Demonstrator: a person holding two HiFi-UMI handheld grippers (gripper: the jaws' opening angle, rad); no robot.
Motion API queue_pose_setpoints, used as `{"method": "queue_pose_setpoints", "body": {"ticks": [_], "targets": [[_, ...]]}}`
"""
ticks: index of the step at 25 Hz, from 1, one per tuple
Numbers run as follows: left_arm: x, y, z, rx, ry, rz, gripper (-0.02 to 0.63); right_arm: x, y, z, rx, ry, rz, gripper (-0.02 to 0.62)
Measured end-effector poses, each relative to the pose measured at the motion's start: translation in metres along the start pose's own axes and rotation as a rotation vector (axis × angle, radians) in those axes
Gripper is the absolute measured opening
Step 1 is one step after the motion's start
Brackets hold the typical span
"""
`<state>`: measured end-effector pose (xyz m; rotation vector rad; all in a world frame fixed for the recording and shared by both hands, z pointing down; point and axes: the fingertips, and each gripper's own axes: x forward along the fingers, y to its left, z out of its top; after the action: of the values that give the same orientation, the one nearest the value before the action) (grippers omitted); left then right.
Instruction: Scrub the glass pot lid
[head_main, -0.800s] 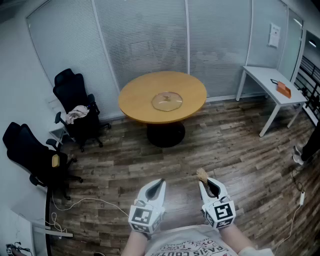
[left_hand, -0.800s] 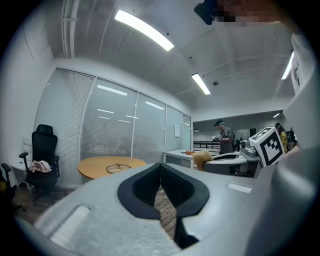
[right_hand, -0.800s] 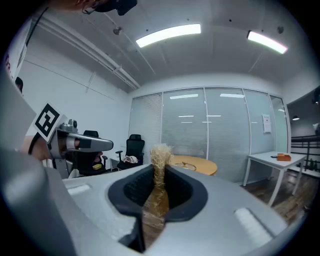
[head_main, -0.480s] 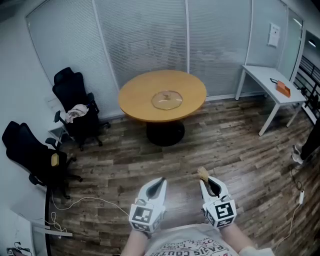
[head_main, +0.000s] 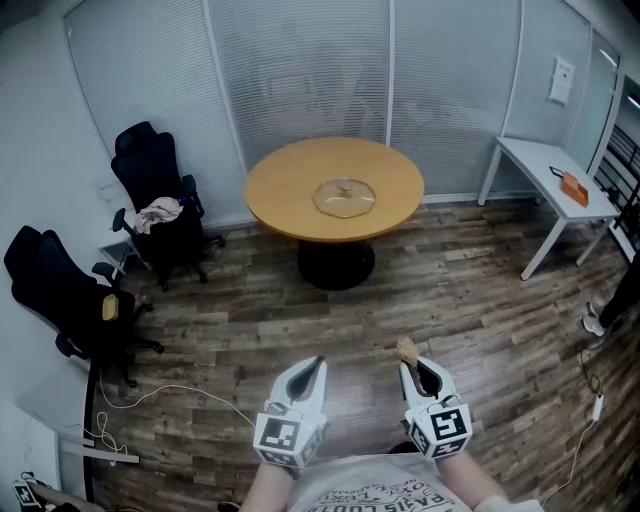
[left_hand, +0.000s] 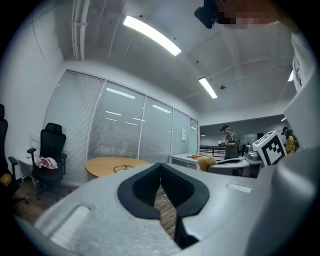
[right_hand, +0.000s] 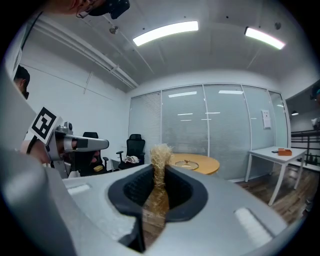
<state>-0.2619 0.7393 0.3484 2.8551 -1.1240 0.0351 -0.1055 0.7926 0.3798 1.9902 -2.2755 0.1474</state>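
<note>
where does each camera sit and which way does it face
Head view: on the person's head, facing forward and steeply down at the round table with the glass lid; left hand-held gripper, right hand-held gripper and shirt show.
Left gripper view: on the left hand-held gripper, looking along its shut, empty jaws toward the table; the right one shows at right.
Right gripper view: on the right one, looking along jaws shut on a fibre scrubber toward the table; the left one shows at left.
All three share table and lid.

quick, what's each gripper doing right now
Left gripper: shut, empty.
Right gripper: shut on a tan fibre scrubber.
</note>
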Motion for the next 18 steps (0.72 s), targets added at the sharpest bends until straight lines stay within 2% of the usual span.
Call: {"method": "queue_pose_setpoints", "body": {"ticks": [5, 9, 14, 18], "targets": [[0.009, -0.001, -0.016, 0.01, 0.028, -0.012, 0.008, 0.018, 0.0, -0.006, -0.01, 0.013, 0.052, 0.06], [0.031, 0.006, -0.027, -0.002, 0.052, 0.017, 0.008, 0.045, -0.015, -0.012, -0.016, 0.031, 0.093, 0.06], [0.081, 0.021, -0.028, 0.015, 0.037, 0.06, 0.008, 0.1, -0.055, -0.013, -0.008, 0.032, 0.15, 0.06], [0.141, 0.035, -0.017, 0.01, 0.032, 0.114, 0.008, 0.153, -0.095, -0.004, -0.014, 0.029, 0.2, 0.06]]}}
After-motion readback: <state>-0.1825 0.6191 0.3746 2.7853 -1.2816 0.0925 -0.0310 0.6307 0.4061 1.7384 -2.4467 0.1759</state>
